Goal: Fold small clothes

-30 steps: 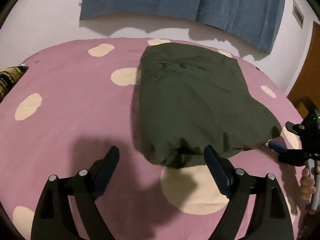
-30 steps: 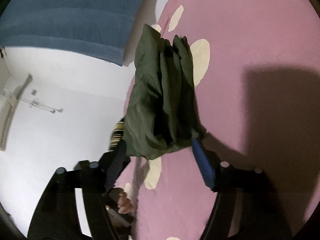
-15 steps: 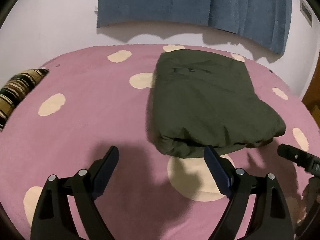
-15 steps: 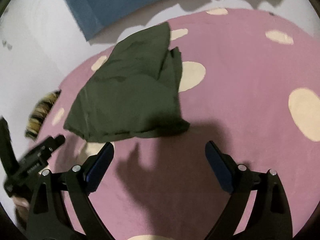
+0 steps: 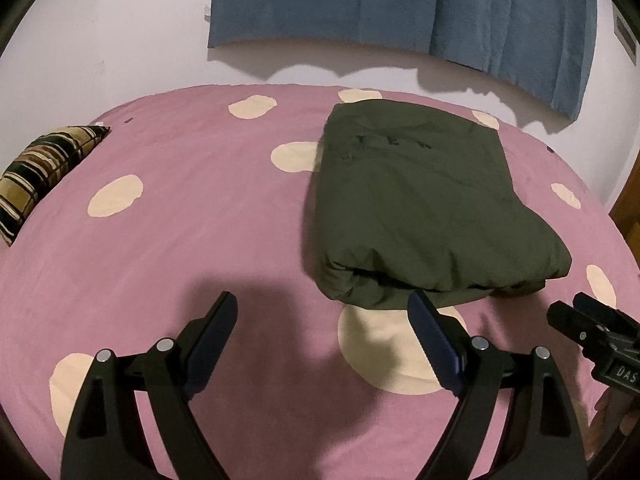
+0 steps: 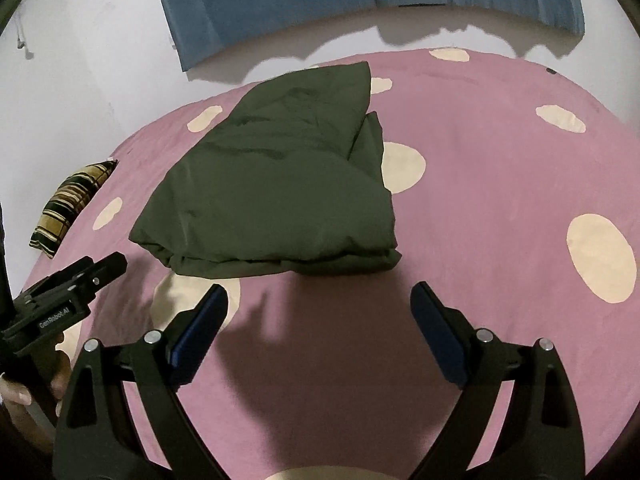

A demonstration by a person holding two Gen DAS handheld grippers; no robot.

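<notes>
Left gripper [image 5: 322, 314] wide open, nothing between its jaws, hovering over pink spotted bedsheet [image 5: 180, 248]. Right gripper [image 6: 320, 306] also wide open, empty. Folded dark green garment [image 6: 276, 192] lies on the sheet just beyond both, untouched. Striped pillow [image 5: 40, 172] far left; blue curtain [image 5: 400, 4] on the wall behind.

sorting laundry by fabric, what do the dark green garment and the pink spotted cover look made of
Dark green garment: probably thin woven cotton or a blend, matte, with soft creases and limp folded edges. Pink spotted cover: likely brushed or fleecy cloth, matte, slightly fuzzy; hard to confirm.
</notes>
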